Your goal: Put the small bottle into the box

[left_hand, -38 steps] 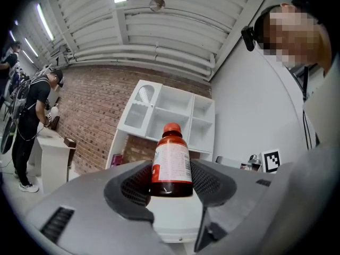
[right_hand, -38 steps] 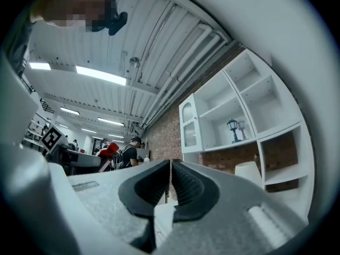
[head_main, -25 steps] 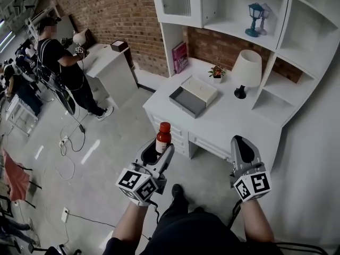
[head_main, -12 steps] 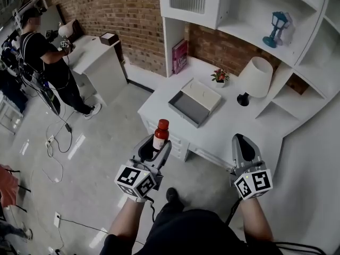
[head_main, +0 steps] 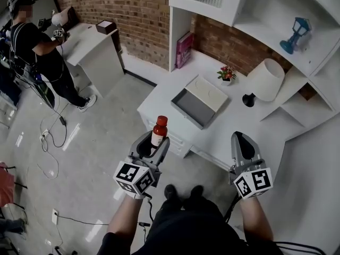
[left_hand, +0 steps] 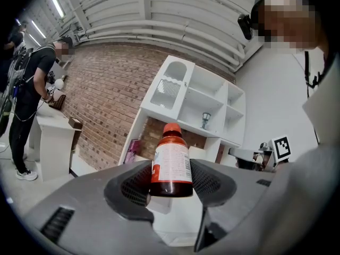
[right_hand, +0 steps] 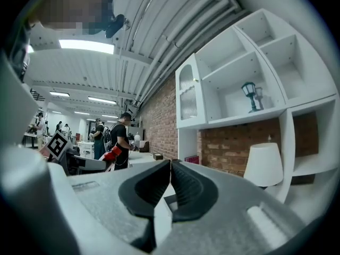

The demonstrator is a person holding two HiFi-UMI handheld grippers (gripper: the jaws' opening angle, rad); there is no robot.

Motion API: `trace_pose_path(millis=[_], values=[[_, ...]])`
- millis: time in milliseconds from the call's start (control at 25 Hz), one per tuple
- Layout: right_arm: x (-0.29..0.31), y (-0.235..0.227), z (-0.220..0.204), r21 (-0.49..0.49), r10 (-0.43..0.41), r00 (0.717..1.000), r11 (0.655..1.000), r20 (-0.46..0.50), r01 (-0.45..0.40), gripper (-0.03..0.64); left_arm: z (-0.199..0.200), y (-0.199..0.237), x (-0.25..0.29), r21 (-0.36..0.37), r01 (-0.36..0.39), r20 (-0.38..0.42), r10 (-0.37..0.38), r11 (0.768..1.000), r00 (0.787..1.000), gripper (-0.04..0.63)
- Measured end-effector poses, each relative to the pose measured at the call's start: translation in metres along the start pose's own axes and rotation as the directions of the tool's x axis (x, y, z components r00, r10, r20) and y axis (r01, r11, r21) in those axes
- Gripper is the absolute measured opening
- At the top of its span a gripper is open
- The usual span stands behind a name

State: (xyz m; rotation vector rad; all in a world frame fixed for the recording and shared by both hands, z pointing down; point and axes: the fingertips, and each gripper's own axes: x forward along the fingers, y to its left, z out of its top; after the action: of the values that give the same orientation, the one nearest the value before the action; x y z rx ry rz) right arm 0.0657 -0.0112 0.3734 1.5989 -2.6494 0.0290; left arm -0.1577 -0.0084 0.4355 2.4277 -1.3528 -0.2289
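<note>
The left tool (left_hand: 171, 177) is clamped on the small bottle (left_hand: 171, 161), its ribbed pads pressing the sides of the lower body, so the bottle rides upright with its red cap on top and most of the label clear above the jaws. I take that as a carrying hold: the weight sits between the pads and the bottle cannot tip. The bottle is in the air over the floor, just short of the near edge of the counter (head_main: 239, 132) and well apart from the box (head_main: 188, 108). The box lies open on the counter, a grey tray with its white lid flat behind it, touching it, so the mouth faces up and is free to take the bottle from above. With so low a grip, the jaws would probably have to dip into the tray or let go just over it. The right tool (right_hand: 170, 182) has its jaws pressed together on nothing and hangs to the side, likely just kept out of the way. The tray looks bare, but it is too small in the head view to be sure, and its depth cannot be judged. Whether the lid is hinged cannot be told, the label print is unreadable, and in the left gripper view the bottle hides the box
</note>
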Motion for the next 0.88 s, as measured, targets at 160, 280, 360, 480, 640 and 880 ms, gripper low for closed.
trace_pose_path(millis=[160,280,360,480,640,880], values=[[0.024,-0.016,-0.018,0.035,0.024,1.000,0.999,-0.011,-0.024,0.005,-0.006,0.008,0.024,0.011,-0.020,-0.023,0.021,1.000,1.000,0.218],[0.049,-0.030,-0.023,0.062,0.052,0.999,0.997,-0.001,-0.052,0.005,-0.007,0.012,0.042,0.033,-0.041,-0.040,0.042,0.999,0.998,0.218],[0.066,-0.039,-0.021,0.080,0.074,0.997,0.994,0.015,-0.075,0.003,-0.006,0.017,0.054,0.053,-0.061,-0.053,0.063,0.997,0.997,0.218],[0.091,-0.060,-0.019,0.102,0.105,0.994,0.989,0.035,-0.108,0.003,-0.007,0.025,0.081,0.085,-0.091,-0.073,0.097,0.992,0.993,0.218],[0.124,-0.097,-0.020,0.126,0.127,0.991,0.983,0.049,-0.132,0.003,-0.015,0.042,0.125,0.125,-0.133,-0.111,0.147,0.983,0.983,0.218],[0.153,-0.139,-0.029,0.151,0.122,0.992,0.981,0.029,-0.125,0.002,-0.042,0.064,0.175,0.144,-0.157,-0.183,0.183,0.977,0.966,0.218]])
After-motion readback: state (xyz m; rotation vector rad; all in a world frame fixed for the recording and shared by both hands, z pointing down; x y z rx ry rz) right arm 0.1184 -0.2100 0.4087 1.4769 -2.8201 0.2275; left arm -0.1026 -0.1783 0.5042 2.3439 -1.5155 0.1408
